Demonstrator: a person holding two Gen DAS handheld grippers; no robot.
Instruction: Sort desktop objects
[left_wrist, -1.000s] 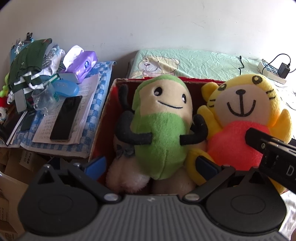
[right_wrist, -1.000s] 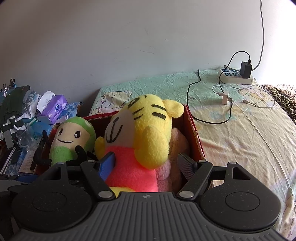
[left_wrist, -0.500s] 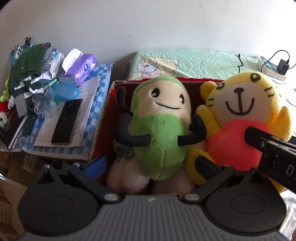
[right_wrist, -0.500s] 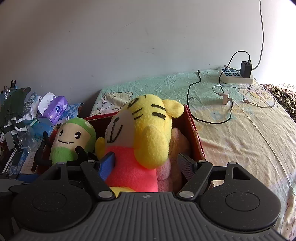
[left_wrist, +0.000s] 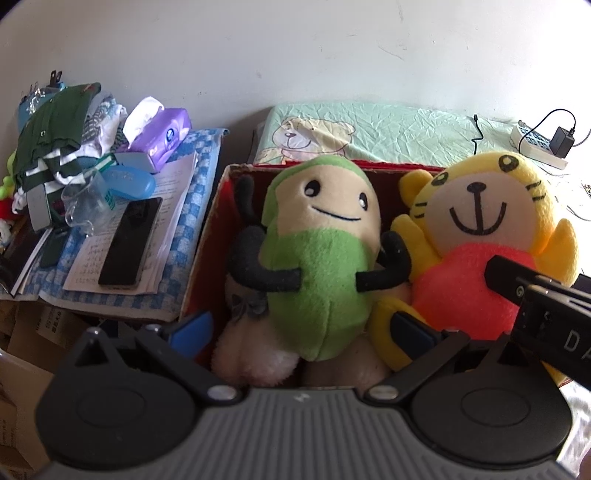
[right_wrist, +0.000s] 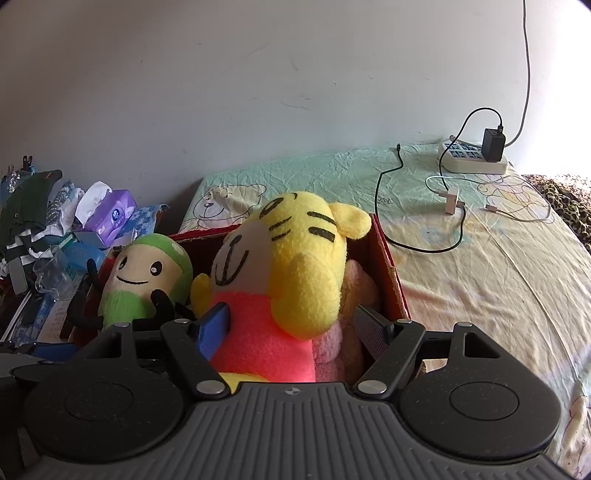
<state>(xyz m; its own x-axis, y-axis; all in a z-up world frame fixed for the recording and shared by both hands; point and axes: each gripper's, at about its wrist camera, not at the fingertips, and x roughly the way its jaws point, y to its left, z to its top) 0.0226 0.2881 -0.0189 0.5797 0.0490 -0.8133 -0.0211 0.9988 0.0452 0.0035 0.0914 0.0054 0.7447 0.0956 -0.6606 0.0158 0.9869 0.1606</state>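
On the left, my left gripper (left_wrist: 301, 328) hangs fingers spread, empty, before the green plush (left_wrist: 317, 258) in the red box (left_wrist: 207, 236). My right gripper (right_wrist: 291, 328) straddles the yellow tiger plush (right_wrist: 288, 280), wide, gripping nothing. I'd grip mid-body, lift straight. Cluttered worktop (left_wrist: 173, 258) left, bed (right_wrist: 480, 266) right, white wall.

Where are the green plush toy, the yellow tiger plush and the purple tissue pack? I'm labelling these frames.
green plush toy (left_wrist: 325, 280): left wrist view, on its green belly.
yellow tiger plush (right_wrist: 295, 240): right wrist view, on its head.
purple tissue pack (left_wrist: 164, 134): left wrist view, on its wrapper.
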